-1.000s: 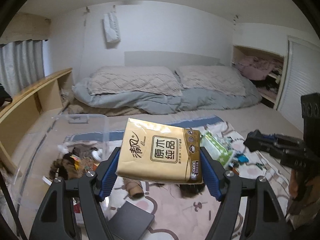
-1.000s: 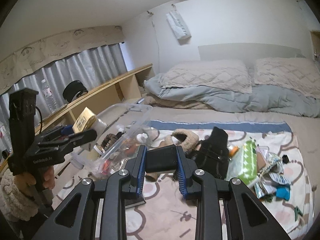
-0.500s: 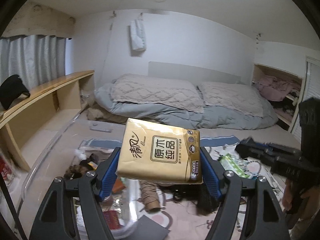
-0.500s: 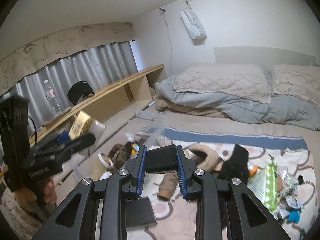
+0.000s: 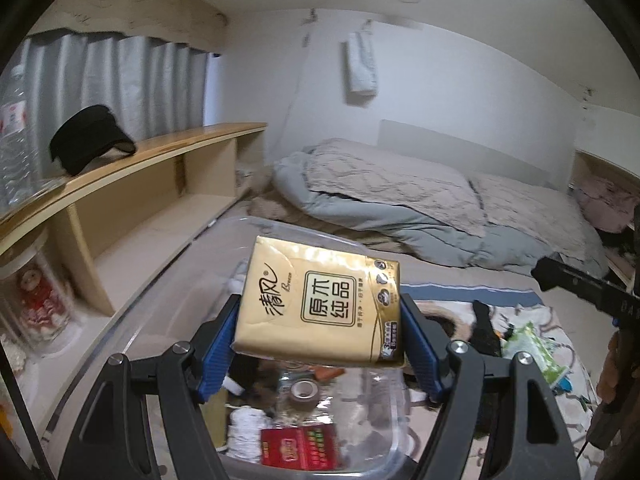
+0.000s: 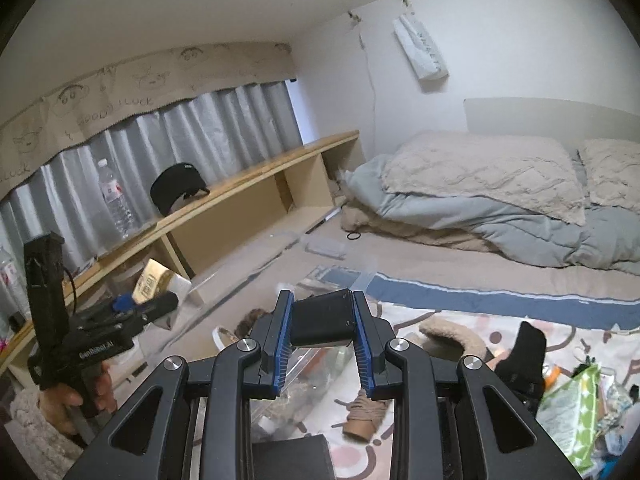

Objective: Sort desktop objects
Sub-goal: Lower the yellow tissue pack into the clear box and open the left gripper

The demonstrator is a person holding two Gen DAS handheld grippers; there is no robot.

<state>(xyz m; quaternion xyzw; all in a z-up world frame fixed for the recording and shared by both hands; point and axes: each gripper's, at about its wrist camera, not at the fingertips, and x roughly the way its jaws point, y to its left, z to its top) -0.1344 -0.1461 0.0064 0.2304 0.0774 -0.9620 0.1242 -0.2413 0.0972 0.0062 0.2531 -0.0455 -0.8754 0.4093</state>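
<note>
The left claw (image 5: 320,316) is clamped on a gold tissue pack (image 5: 320,300). Its blue pads press the two short sides of the soft, shiny pack, which has square printed letters on the front. The pack hangs in the air above a clear plastic bin (image 5: 376,412). Inside the bin lie a red packet (image 5: 298,448), a roll of brown tape (image 5: 302,390) and some white string, all seen through the see-through wall.

The right claw (image 6: 322,320) is clamped on a small black box (image 6: 322,322), smooth and flat-sided. It hangs above the patterned blanket (image 6: 440,420) on the bed.

On the blanket lie a green wipes pack (image 6: 568,412), a black sock (image 6: 524,352) and a fuzzy brown slipper (image 6: 456,338). A brown roll (image 6: 362,416) lies just under the right claw, and a flat black thing (image 6: 292,456) sits near the bottom edge.

To the left runs a long wooden shelf (image 6: 256,172). A black cap (image 6: 176,186) and a clear water bottle (image 6: 114,200) stand on top of it. At the far end of the bed sit a grey quilt (image 6: 520,224) and puffy beige pillows (image 6: 480,164). Grey curtains (image 6: 192,128) hang behind the shelf.

A hand (image 6: 76,396) in a fluffy sleeve holds the left claw's black handle.
</note>
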